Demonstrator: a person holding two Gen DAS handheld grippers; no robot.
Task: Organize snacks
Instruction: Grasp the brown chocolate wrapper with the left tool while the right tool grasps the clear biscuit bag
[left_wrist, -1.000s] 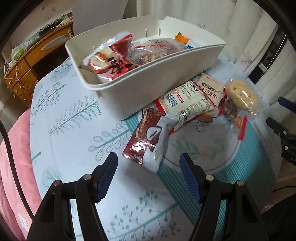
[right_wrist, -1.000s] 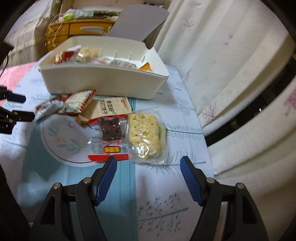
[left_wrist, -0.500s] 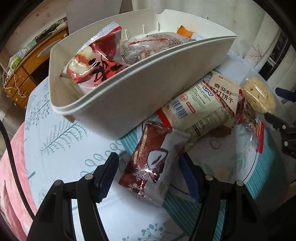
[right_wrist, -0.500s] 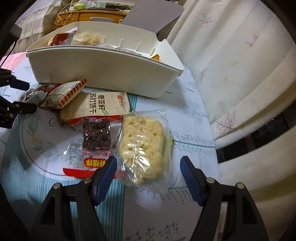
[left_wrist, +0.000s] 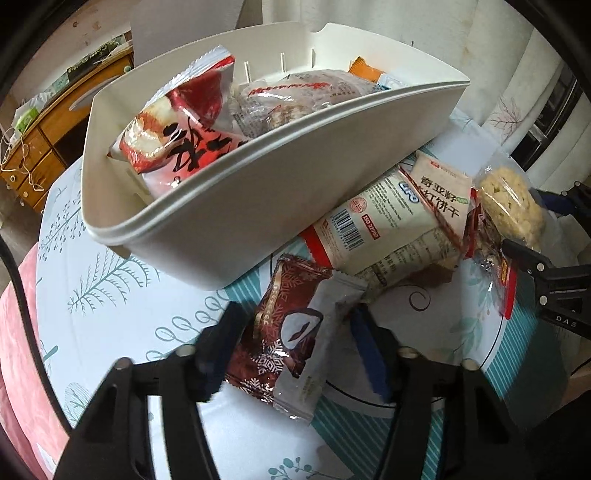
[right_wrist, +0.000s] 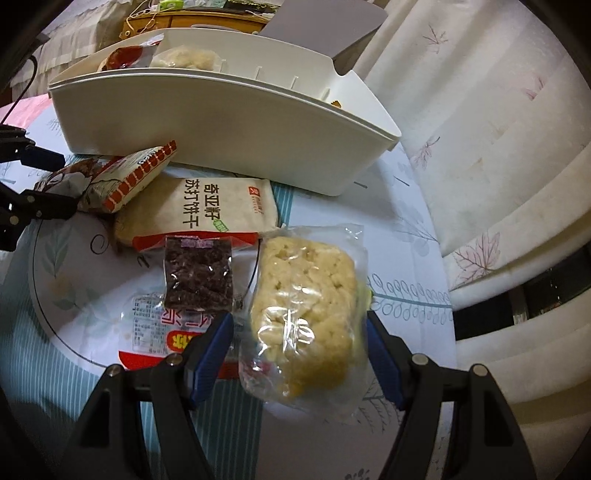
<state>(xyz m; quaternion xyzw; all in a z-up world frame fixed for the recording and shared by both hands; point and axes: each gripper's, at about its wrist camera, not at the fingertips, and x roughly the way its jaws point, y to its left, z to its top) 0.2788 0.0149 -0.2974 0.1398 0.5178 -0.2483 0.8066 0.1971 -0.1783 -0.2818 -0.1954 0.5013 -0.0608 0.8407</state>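
Left wrist view: you are working over a round table (left_wrist: 122, 310) under a leaf-print cloth, and the largest thing on it is the white bin (left_wrist: 266, 206), sitting at the far side and already carrying a red-and-white packet (left_wrist: 184, 136) at its left end and clear-wrapped snacks (left_wrist: 295, 96) further along. Just in front of the bin's wall, the loose snacks are lying in a cluster: a white cracker pack (left_wrist: 384, 229) with a barcode, overlapping a cream soda-biscuit pack (left_wrist: 443, 188), with a clear bag of pale puffed-rice cake (left_wrist: 513, 206) at the right.

Your left gripper (left_wrist: 295, 343) is bracketing the dark red snowflake-print packet (left_wrist: 291, 332), which is lying flat on the cloth; its jaws have just been closing and are now standing narrow, hard against the packet's two edges, though the blur is keeping you from telling whether the pads are actually pressing.

In the right wrist view, your right gripper (right_wrist: 299, 354) is standing with jaws wide around the puffed-rice bag (right_wrist: 306, 317), pads clear of the wrapper. Just left of that bag, a small dark bar (right_wrist: 199, 277) is lying on a red-edged wrapper (right_wrist: 162, 339).
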